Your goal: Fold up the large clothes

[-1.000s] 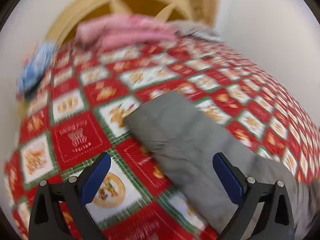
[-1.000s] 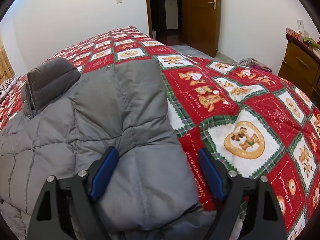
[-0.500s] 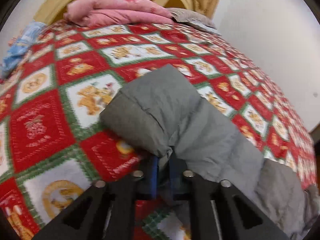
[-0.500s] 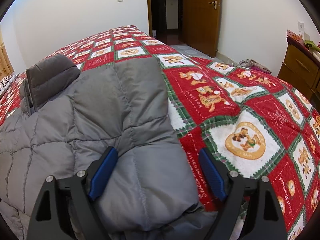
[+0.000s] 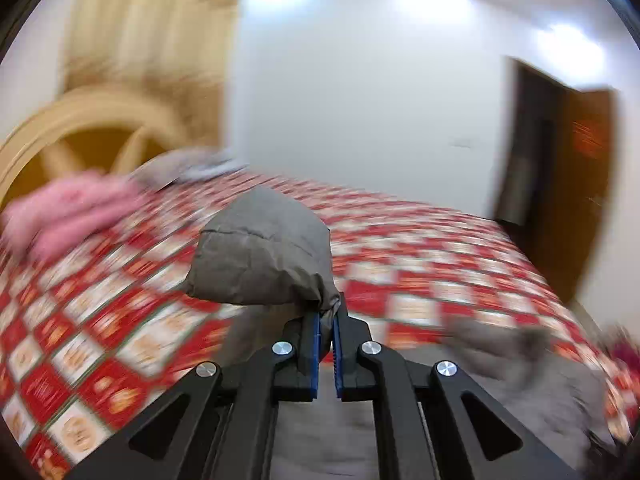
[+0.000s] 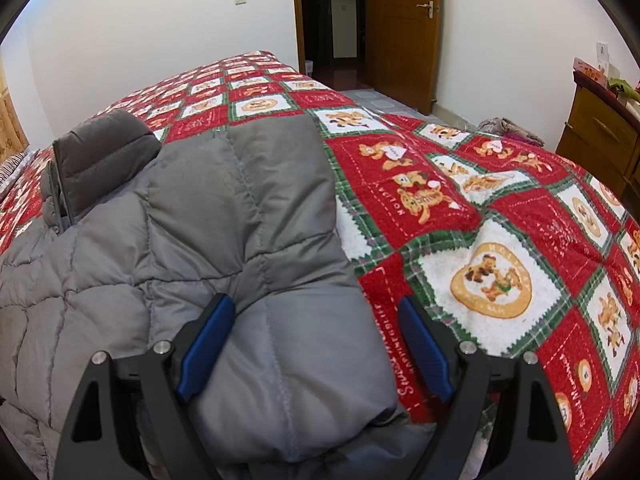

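A grey quilted puffer jacket (image 6: 192, 240) lies on the bed's red, white and green patchwork quilt (image 6: 500, 240). In the left wrist view my left gripper (image 5: 326, 322) is shut on the end of a grey sleeve (image 5: 260, 252), which bulges out beyond the blue pads, lifted above the quilt (image 5: 120, 304). The picture is smeared with motion. In the right wrist view my right gripper (image 6: 316, 344) hovers open, its blue fingers (image 6: 206, 344) wide apart over a folded grey panel of the jacket. The darker grey collar (image 6: 100, 152) stands at the far left.
Pink folded bedding (image 5: 68, 216) and a grey pillow (image 5: 188, 164) lie by the wooden headboard (image 5: 80, 128). A brown door (image 6: 400, 28) stands open beyond the bed. A wooden dresser (image 6: 596, 140) is at the right, with clothes (image 6: 508, 128) on the floor.
My left gripper closed on the sleeve end, then rose and swung with it, rolling, so the far wall and door came into view. The right gripper stayed still and open.
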### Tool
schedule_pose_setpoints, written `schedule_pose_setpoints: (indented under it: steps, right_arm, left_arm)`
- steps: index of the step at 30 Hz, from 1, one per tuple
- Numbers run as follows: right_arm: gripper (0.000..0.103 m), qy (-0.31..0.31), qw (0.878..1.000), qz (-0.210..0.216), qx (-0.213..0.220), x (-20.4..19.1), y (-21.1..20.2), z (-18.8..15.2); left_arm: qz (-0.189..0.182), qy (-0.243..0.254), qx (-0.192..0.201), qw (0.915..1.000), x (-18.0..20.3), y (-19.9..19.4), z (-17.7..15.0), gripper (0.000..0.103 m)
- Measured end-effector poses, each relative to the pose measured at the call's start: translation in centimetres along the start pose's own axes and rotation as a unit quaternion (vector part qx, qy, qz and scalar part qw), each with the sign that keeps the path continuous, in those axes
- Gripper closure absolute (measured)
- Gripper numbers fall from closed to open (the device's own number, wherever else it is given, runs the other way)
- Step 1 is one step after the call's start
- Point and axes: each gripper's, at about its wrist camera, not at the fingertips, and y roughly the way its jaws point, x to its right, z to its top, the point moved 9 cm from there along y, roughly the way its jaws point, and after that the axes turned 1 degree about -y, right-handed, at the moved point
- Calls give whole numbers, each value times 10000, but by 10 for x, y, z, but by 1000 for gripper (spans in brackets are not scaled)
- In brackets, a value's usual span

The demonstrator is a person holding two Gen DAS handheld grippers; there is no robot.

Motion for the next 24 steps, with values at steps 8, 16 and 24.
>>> schedule_pose_setpoints:
  steps: [8, 16, 24]
  right_arm:
    - [16, 2, 10000, 2, 2, 0, 0, 0]
    - [16, 10, 10000, 23, 9, 0, 1, 0]
    - [14, 58, 9999, 97, -7, -1, 3, 0]
  left_arm:
    - [-1491, 971, -452, 9830, 187, -30, -66, 99]
    - [-1854, 1852, -1570, 9522, 257, -16, -178, 98]
    - [-2372, 1940, -2151, 9273, 236, -62, -217, 26]
